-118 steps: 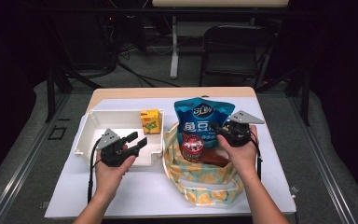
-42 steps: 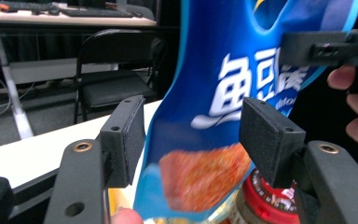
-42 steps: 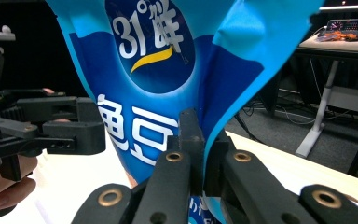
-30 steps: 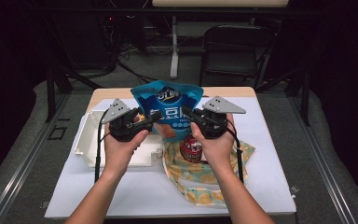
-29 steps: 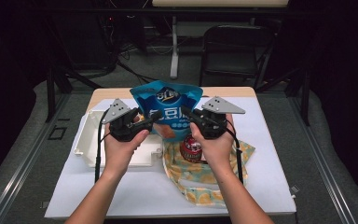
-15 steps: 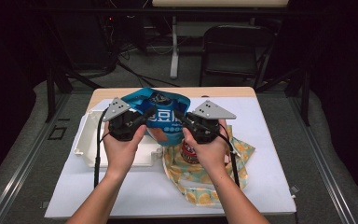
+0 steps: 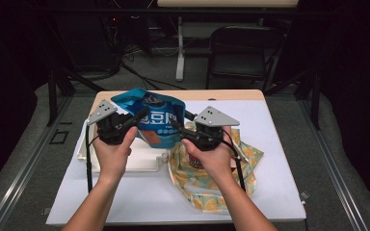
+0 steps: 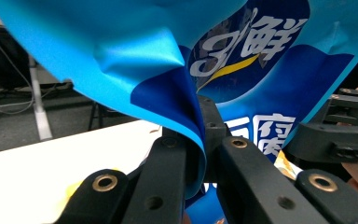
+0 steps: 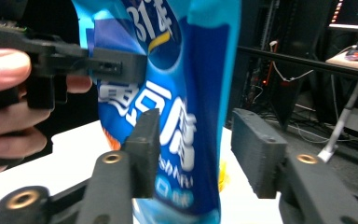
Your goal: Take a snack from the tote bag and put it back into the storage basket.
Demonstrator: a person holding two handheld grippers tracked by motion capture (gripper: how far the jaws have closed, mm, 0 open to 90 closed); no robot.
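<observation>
High view, glossy blue foil snack bag (image 7: 154,118) held above white table (image 7: 270,192), left gripper (image 7: 137,118) clamped on its edge, right gripper (image 7: 180,129) jaws just opening, bag loose between them.

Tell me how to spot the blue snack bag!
Find the white table; two hands hold black grippers above it. The blue snack bag hangs between them, pinched in the left gripper. It is shiny blue with white lettering, unlike the orange-patterned cloth bag lying below.
</observation>
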